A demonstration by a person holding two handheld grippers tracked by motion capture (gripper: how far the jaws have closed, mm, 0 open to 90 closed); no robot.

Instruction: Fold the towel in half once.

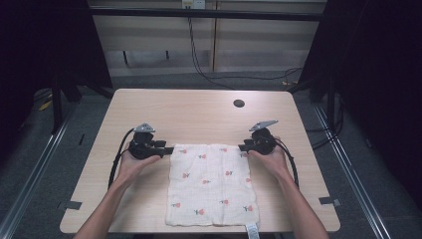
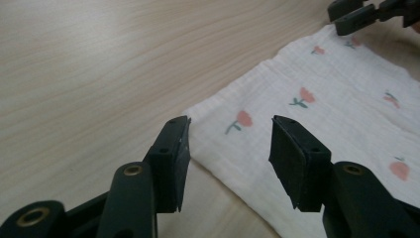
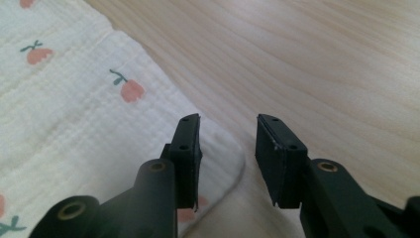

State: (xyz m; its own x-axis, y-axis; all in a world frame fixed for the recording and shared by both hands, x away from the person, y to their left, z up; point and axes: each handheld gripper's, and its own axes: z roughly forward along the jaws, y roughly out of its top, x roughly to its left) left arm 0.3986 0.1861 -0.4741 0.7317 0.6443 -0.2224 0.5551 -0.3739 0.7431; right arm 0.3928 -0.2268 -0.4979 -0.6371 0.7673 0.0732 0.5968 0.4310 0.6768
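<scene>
**Operator:** Looking along my left gripper, I see both jaws standing apart with nothing pinched. The near-left corner of the cloth lies flat on the table beneath the gap, and neither pad presses on it.

**Observer:** And the right one?

**Operator:** My right gripper is likewise parted and holds nothing. One jaw hangs over the rounded corner of the cloth; the other hangs over bare wood. Whether the pad touches the fabric I cannot tell.

**Observer:** Where does the cloth sit?

**Operator:** From the high view, the cloth, white with small red flowers, is spread flat on the near half of the table, its front edge at the table's near rim. A white tag hangs off that rim at the cloth's right corner. The left gripper and right gripper sit at the cloth's two far corners, pointing inward at each other.

**Observer:** Anything in the way?

**Operator:** Nothing lies between the jaws and the corners. Farther back, a round dark hole marks the tabletop, well apart from the cloth. Beyond it, black cables trail down a pale wall.
</scene>
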